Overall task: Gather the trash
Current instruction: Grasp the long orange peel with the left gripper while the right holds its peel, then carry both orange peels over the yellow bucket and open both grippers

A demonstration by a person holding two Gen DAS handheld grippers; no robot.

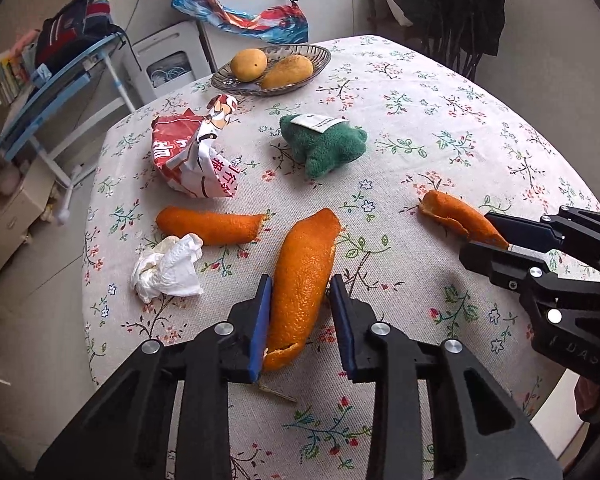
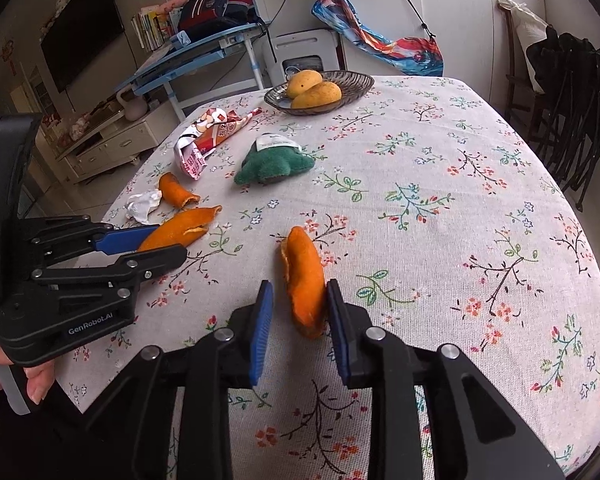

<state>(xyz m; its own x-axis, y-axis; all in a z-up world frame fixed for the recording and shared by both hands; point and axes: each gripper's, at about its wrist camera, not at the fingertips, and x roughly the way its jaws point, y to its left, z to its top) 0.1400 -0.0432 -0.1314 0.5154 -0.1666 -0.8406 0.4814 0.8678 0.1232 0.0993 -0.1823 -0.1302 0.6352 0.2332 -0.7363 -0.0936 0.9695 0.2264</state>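
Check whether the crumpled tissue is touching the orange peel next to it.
Touching. In the left wrist view, the tissue's upper edge overlaps the lower edge of the peel with no tablecloth visible between them.

Soft, even daylight, faint shadows, sharp focus, strong fisheye edge warping.
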